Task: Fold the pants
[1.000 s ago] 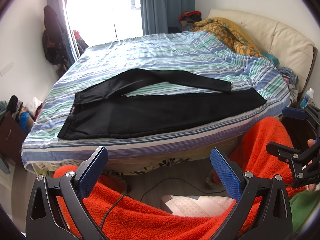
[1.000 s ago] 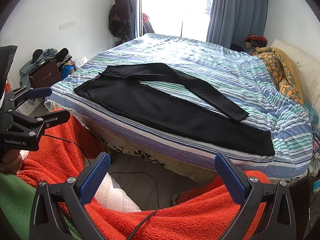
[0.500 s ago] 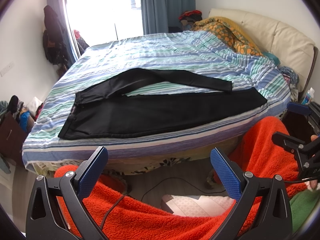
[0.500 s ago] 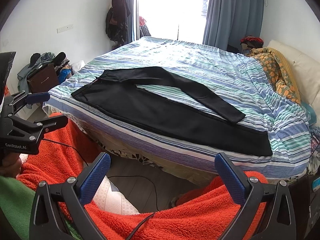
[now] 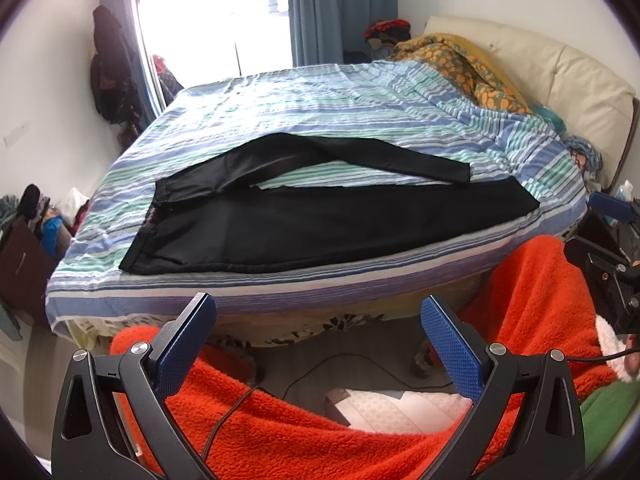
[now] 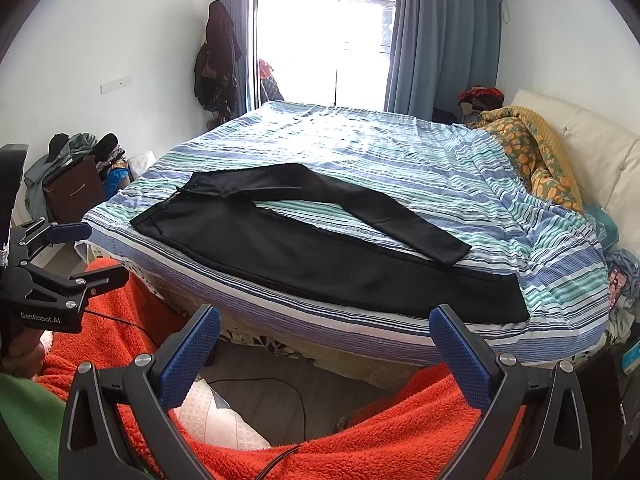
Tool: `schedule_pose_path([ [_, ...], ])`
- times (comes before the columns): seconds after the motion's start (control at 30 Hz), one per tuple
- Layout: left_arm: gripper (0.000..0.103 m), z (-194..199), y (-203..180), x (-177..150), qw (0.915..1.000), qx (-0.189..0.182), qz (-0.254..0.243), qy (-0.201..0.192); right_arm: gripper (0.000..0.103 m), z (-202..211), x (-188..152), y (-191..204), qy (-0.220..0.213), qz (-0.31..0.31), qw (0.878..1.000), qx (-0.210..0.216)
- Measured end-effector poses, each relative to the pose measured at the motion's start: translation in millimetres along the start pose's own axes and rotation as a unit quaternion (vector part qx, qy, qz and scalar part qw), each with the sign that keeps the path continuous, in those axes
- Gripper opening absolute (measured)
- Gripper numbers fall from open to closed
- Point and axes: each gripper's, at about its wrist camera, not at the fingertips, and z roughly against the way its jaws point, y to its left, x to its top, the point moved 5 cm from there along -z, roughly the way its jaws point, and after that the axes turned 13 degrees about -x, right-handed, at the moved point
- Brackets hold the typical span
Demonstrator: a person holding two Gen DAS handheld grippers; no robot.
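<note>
Left wrist: smooth black pants (image 5: pixel 320 224) flat on striped bedsheet (image 5: pixel 320 100).

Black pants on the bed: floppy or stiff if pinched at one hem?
Probably floppy: the black pants lie flat and follow the striped bedspread. The thin far leg curves limply, so it likely drapes and trails. Looks light.

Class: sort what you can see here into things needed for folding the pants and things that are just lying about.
For the job: black pants, striped bed, left claw, right claw.

Lying about: orange patterned blanket, hanging coats, floor cable.
</note>
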Motion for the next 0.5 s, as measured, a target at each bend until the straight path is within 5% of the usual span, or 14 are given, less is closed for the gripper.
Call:
schedule_pose_path([
  [0.5, 0.102, -3.6, -0.7, -0.5, 0.9999, 0.006, 0.002, 0.01, 0.103, -5.2, -4.4, -0.6, 0.007, 0.0, 1.0, 0.003],
])
